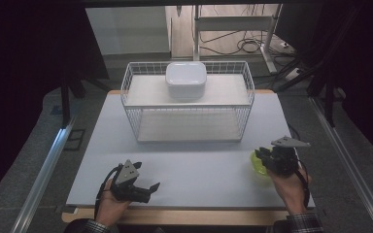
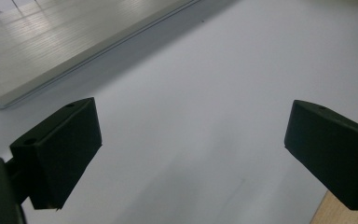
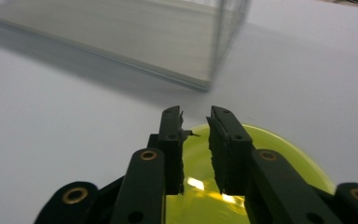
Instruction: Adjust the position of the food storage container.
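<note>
Wire basket (image 1: pixel 189 121) at centre of your frame, box (image 1: pixel 185 80) on its top, bowl (image 1: pixel 258 162) lower right under your right gripper (image 1: pixel 264 156), left gripper (image 1: pixel 148 187) lower left.

high: above, forward-down | gripper views: low, close | shared: basket (image 1: pixel 187 104)

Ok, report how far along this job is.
Done: a white container sits on top of the wire rack. In hand: the right gripper, jaws nearly shut, is at the yellow-green bowl; whether it grips the rim is unclear. Left: probably moving that bowl. The left gripper is open.
</note>
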The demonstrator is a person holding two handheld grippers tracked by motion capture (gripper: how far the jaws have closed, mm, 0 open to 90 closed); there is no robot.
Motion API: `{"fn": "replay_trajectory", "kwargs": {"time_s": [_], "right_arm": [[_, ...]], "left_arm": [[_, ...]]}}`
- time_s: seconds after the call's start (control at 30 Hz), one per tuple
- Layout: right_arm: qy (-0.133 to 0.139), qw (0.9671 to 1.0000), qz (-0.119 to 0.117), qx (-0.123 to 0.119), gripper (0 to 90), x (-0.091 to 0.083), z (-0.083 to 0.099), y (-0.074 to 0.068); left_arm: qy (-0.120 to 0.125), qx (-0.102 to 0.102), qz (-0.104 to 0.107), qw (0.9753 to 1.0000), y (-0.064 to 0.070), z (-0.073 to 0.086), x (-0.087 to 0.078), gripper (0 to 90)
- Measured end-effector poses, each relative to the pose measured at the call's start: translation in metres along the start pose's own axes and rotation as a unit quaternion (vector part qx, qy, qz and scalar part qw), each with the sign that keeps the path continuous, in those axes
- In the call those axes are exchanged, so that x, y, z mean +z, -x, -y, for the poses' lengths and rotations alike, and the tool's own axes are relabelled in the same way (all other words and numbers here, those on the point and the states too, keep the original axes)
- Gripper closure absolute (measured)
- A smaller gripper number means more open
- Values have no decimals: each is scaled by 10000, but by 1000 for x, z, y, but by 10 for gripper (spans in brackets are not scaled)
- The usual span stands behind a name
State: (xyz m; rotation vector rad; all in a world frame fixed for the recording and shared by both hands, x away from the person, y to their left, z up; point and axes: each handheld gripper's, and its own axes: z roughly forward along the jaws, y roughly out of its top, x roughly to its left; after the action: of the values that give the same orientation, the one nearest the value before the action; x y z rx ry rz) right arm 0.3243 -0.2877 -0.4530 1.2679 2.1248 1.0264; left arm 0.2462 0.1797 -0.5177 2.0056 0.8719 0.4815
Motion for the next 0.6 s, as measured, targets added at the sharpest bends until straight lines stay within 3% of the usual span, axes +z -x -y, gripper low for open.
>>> {"fn": "replay_trajectory", "kwargs": {"time_s": [0.13, 0.33, 0.47, 0.6], "right_arm": [[2, 9995, 254, 209, 889, -7, 4, 22], [-67, 9966, 669, 486, 897, -16, 16, 53], [-233, 9948, 712, 691, 897, -13, 26, 67], [-427, 9939, 691, 750, 897, -9, 30, 71]], "left_arm": [[7, -3, -12, 10000, 0, 0, 0, 36], [5, 25, -23, 10000, 1, 0, 1, 36], [0, 32, -27, 10000, 1, 0, 1, 36], [-2, 66, -26, 10000, 2, 0, 1, 36]]}}
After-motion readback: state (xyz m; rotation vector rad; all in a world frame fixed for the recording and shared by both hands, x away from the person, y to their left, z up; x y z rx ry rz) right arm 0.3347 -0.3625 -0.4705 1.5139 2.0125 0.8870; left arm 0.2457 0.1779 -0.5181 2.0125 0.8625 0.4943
